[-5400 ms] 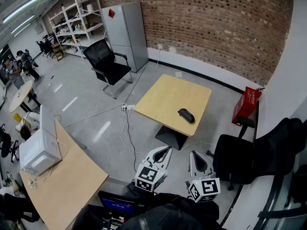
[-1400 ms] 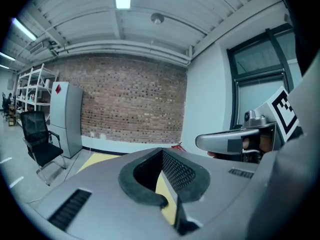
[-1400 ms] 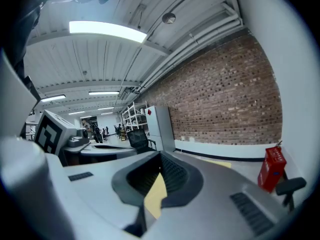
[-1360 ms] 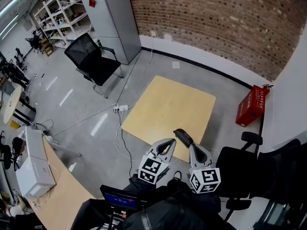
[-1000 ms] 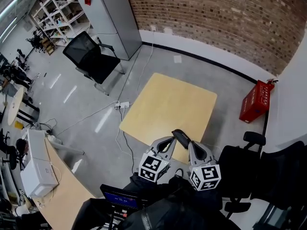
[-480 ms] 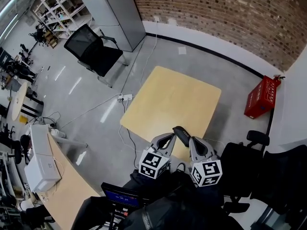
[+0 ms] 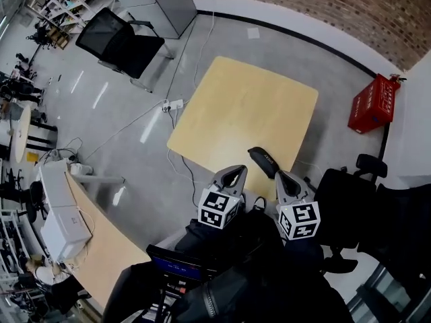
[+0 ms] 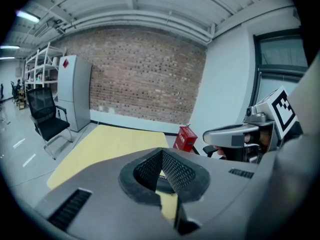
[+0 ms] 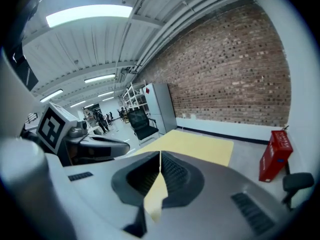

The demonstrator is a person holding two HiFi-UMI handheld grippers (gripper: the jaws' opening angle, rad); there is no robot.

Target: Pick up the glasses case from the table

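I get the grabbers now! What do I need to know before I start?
Grippers: the left gripper and the right gripper both have their jaws shut, with nothing in them.
Things: the black case lies on the table at its near edge. In the head view it shows between the two grippers.
Done: nothing has been picked up yet.
Left: open one gripper's jaws, close them on the case and lift it off the table.
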